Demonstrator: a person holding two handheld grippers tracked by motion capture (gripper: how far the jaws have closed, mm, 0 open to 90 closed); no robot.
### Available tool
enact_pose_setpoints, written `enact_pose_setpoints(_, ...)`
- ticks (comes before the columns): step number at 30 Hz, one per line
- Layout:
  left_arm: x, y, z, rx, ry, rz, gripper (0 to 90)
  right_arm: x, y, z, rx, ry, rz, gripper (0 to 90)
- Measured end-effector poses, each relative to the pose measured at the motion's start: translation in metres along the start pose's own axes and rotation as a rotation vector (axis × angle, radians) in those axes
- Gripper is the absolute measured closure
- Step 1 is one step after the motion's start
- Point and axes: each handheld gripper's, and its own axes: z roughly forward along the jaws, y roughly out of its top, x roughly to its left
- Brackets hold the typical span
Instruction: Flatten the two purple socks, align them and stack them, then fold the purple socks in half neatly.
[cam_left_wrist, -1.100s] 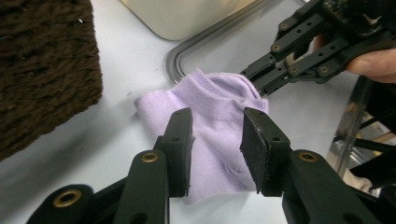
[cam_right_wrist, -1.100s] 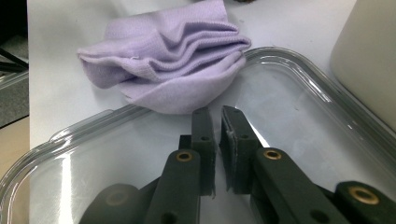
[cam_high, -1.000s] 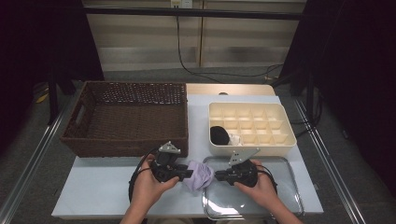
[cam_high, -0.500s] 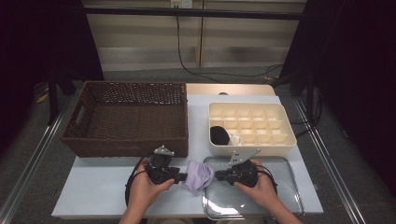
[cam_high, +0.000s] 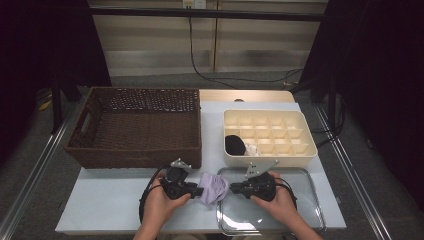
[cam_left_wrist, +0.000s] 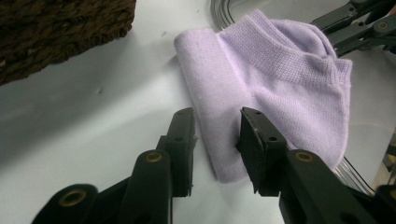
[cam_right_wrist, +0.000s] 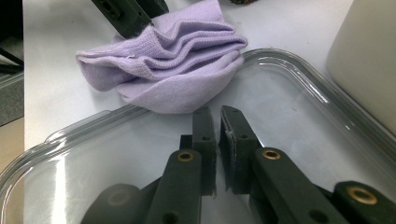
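A lilac sock lies crumpled on the white table, its right edge resting on the rim of a clear tray. My left gripper comes at it from the left. In the left gripper view its jaws stand open, with the sock's near folded end between them, untouched by the pads. My right gripper sits over the tray on the sock's right side. Seen in the right gripper view, it is shut with nothing in it, just short of the sock.
A dark wicker basket stands behind the left hand. A cream compartment box behind the tray holds a black rolled item and something white beside it. Bare table lies to the left of the left hand.
The left hand and its gripper have drawn slightly left and toward the table's near edge. The right gripper and the sock have hardly moved.
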Motion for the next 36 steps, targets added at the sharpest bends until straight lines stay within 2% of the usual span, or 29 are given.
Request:
enact_pose_setpoints(10,-0.003,0.001,0.002,0.006,-0.003,0.014,81.2,0.000,0.000,0.000,-0.004,0.003,0.003,84.5)
enact_pose_setpoints(13,-0.004,0.002,0.000,-0.002,-0.015,0.011,83.7,0.000,0.000,0.000,-0.003,0.002,0.005,84.3)
enact_pose_setpoints(24,-0.002,0.005,-0.010,-0.005,-0.036,-0.002,84.3,0.001,0.003,0.003,-0.004,0.010,0.007,84.0)
enact_pose_setpoints(26,0.000,0.005,-0.014,-0.019,-0.028,-0.005,84.2,0.001,0.003,0.004,-0.004,0.010,0.007,83.8)
enact_pose_setpoints(29,0.004,0.004,-0.018,-0.009,-0.010,-0.006,84.1,0.003,0.005,0.006,-0.002,0.012,0.004,83.9)
enact_pose_setpoints(36,0.011,0.002,-0.027,-0.012,-0.003,-0.025,84.0,0.005,0.009,0.010,-0.003,0.023,-0.006,83.8)
